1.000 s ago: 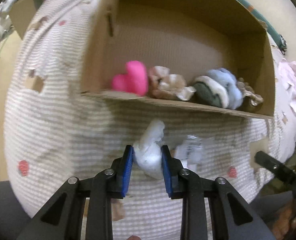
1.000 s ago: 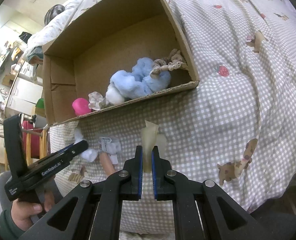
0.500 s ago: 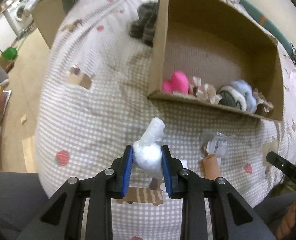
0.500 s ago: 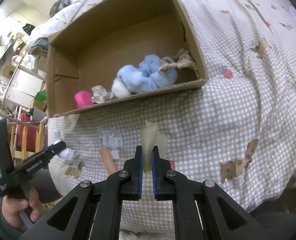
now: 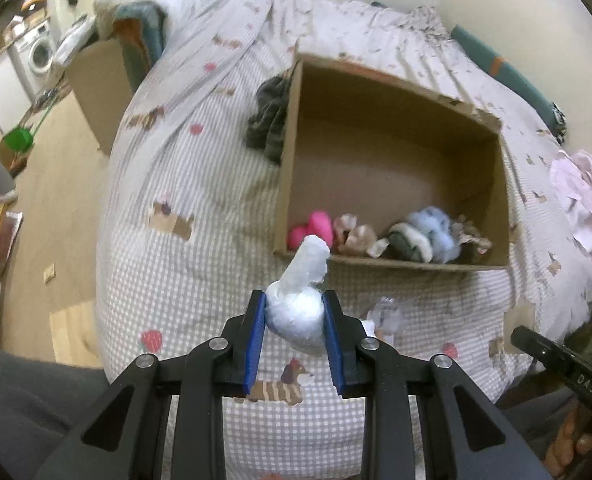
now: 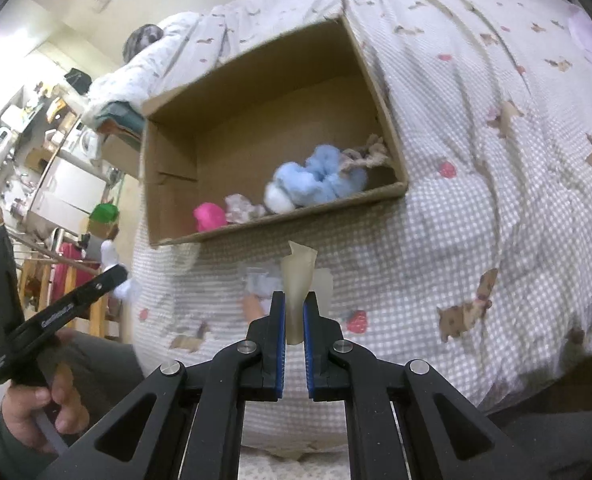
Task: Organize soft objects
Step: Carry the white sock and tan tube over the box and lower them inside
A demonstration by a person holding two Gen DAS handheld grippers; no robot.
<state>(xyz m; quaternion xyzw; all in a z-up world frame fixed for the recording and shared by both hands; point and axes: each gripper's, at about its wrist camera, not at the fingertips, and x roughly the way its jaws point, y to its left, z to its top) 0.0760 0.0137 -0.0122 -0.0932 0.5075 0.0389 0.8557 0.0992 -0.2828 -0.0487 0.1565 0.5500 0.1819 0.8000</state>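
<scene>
White soft object (image 5: pixel 296 312): a pale, bulbous, sock-like bundle with a narrower end pointing up, clamped between the blue pads of the left gripper (image 5: pixel 295 334) and held above the checked bedspread (image 5: pixel 184 280), short of the box's near wall.

Beige soft object (image 6: pixel 296 280): a thin, flat, cloth-like piece, pinched between the nearly closed pads of the right gripper (image 6: pixel 294 320), likewise held over the bedspread in front of the box.

Cardboard box (image 5: pixel 396 264): open-topped, set on the bed. Along its near wall are lodged a pink soft item (image 5: pixel 314 226), a beige crumpled item (image 5: pixel 356 236) and a blue fluffy item (image 5: pixel 432 232); the rest of the floor is bare.

Loose item (image 5: pixel 386 314): a small pale piece left on the bedspread between the grippers and the box; its nature cannot be made out.

Step in hand, as judged: transport of two gripped objects toward the box. Next move, as judged: each gripper is to be carried over the near wall, above bare floor, and only then opened; the loose item remains to be collected.
</scene>
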